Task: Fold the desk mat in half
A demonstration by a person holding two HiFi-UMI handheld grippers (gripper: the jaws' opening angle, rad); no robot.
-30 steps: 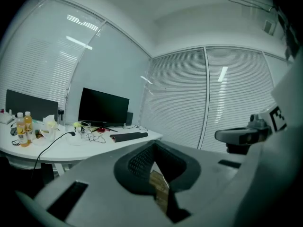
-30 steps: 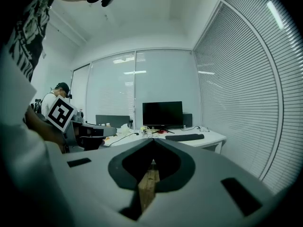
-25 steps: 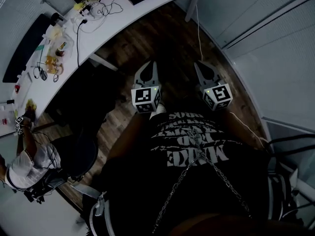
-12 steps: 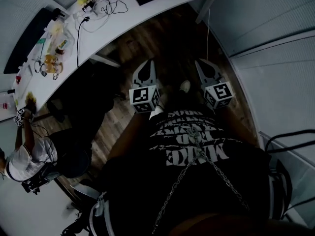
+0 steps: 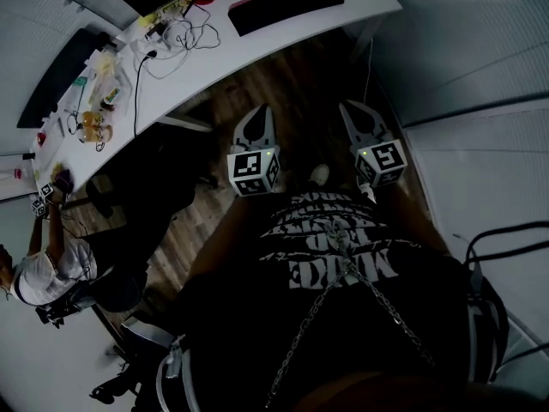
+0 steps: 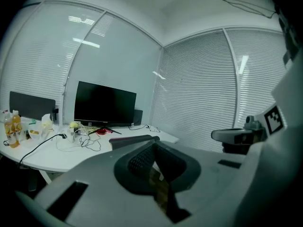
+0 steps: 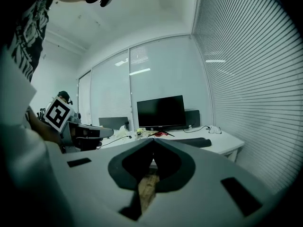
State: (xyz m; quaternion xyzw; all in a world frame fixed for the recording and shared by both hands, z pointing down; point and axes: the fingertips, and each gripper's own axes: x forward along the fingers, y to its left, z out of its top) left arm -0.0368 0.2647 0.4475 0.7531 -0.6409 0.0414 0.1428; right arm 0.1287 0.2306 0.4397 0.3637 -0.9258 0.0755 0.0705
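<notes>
- Head view: the left gripper (image 5: 260, 110) and right gripper (image 5: 352, 107) are hovering side by side over the wood floor (image 5: 292, 80), short of the desk (image 5: 249, 50). Both are pointing toward the far side.
- The mat (image 5: 286, 4) is lying dark and long on the desk's far right end, well apart from both grippers. Cables (image 5: 176, 31) are sprawling to its left.
- Left gripper view: the jaws are pressing together at the tip with nothing between them. The mat (image 6: 135, 140) is lying on the desk beyond the tip, and a monitor (image 6: 105, 104) is standing farther off to its left.
- Right gripper view: the jaws are likewise pressing together, gripping nothing. The mat (image 7: 191, 142) is lying on the desk right of the tip, with the monitor (image 7: 161, 112) behind it.
</notes>
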